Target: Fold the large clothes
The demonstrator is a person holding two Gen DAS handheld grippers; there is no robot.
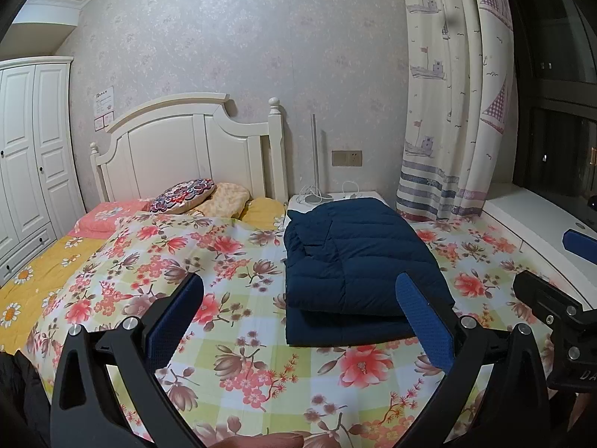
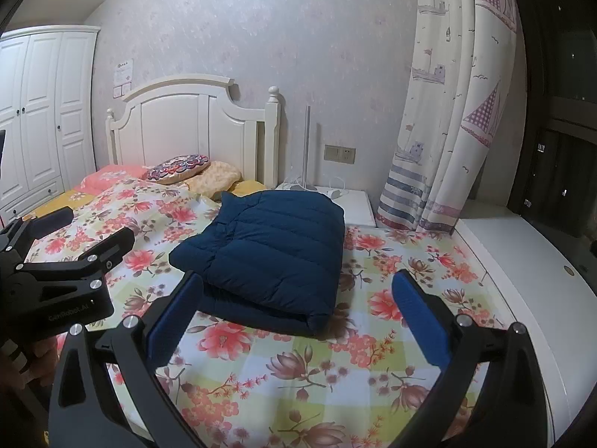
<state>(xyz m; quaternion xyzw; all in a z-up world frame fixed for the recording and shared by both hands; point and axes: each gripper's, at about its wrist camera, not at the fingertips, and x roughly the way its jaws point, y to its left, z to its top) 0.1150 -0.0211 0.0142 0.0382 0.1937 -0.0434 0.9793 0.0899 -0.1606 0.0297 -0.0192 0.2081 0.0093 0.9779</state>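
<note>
On the floral bedspread [image 1: 238,339], toward its window side, lies the navy puffer jacket [image 1: 358,257], folded into a thick rectangular bundle with at least two layers showing at its near edge. Its long axis runs away from both cameras, from the near fold toward the white nightstand [image 2: 358,205] by the headboard [image 1: 186,149]. Both grippers hang above the bed on the near side of the bundle, apart from it and holding nothing. The left gripper [image 1: 298,317] has its blue pads spread wide, with the jacket ahead and slightly right of its centre line. The right gripper [image 2: 298,313] is likewise spread, with the jacket ahead and slightly left. So the bundle sits between the two, about equally close to each. By my reading the folding looks largely done; any further fold would mean reaching forward to the near edge
</note>
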